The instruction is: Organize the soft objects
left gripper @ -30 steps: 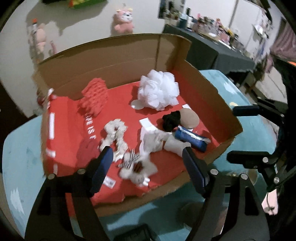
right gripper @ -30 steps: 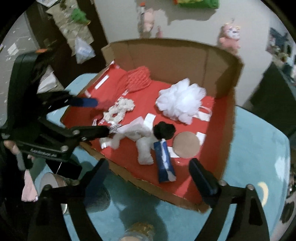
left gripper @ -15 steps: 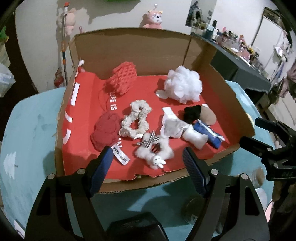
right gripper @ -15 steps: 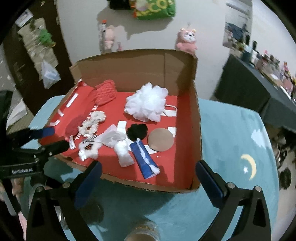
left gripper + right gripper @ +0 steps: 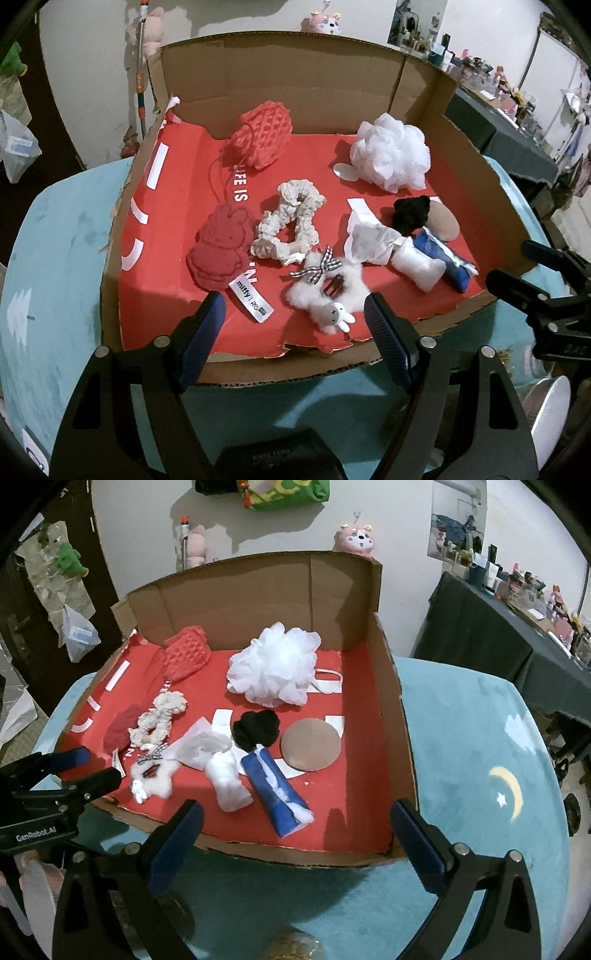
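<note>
A shallow cardboard box [image 5: 424,85] lined in red is seen on the blue tabletop [image 5: 472,738]. Within it, a white mesh pouf [image 5: 391,155] lies toward the far right corner, a cream scrunchie [image 5: 288,225] near the middle, and a fluffy white rabbit clip [image 5: 328,295] at the near edge. The left tool [image 5: 293,317] and the right tool [image 5: 295,823] are both held released and empty above the box's near edge.

Box [image 5: 280,85]: one. Inside:
- white pouf [image 5: 390,152], one, at 1 o'clock
- scrunchies, two: cream [image 5: 288,223], black [image 5: 410,215]
- red pieces, two: knit [image 5: 264,134], flat rabbit [image 5: 218,251]
- fluffy clip [image 5: 327,293], one
- blue packet [image 5: 445,264], one
- tan disc [image 5: 310,744], one
</note>
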`<state>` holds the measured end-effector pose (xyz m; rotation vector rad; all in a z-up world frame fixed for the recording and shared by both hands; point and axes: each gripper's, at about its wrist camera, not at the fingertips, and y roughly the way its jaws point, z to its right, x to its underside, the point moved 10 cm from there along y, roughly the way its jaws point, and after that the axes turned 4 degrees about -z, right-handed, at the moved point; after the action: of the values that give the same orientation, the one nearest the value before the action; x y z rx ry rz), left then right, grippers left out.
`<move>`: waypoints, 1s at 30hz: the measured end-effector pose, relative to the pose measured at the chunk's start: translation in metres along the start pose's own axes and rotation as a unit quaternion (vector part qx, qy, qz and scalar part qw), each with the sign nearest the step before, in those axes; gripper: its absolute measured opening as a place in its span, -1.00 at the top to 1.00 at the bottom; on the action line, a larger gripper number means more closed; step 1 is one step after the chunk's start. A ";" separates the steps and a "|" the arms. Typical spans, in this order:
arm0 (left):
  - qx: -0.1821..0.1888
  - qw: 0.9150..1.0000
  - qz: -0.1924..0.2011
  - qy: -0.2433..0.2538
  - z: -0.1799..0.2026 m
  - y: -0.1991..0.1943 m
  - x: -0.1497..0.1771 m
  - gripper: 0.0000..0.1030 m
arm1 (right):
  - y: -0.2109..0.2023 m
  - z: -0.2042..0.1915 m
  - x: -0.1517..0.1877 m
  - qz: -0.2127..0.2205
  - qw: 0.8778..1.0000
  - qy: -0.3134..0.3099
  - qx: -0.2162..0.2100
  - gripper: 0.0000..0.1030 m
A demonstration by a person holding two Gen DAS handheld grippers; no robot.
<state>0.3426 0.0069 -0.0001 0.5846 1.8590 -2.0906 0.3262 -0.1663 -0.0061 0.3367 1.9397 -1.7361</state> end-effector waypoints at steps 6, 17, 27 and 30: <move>-0.005 1.000 0.001 -0.005 -0.003 0.002 -0.001 -0.49 | 0.001 0.002 0.000 0.002 1.000 0.001 0.008 -1.00; -0.006 1.000 -0.002 -0.004 -0.003 0.004 0.002 -0.49 | 0.001 0.002 0.001 0.007 1.000 0.003 0.009 -0.97; -0.012 1.000 -0.001 -0.002 -0.004 0.004 0.003 -0.49 | 0.001 0.003 0.001 0.010 1.000 0.001 0.012 -0.96; -0.013 1.000 -0.001 0.000 -0.003 0.004 0.003 -0.49 | 0.001 0.003 0.001 0.011 1.000 0.001 0.012 -0.96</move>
<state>0.3421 0.0097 -0.0049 0.5762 1.8840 -2.0633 0.3267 -0.1691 -0.0077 0.3667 1.9108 -1.7482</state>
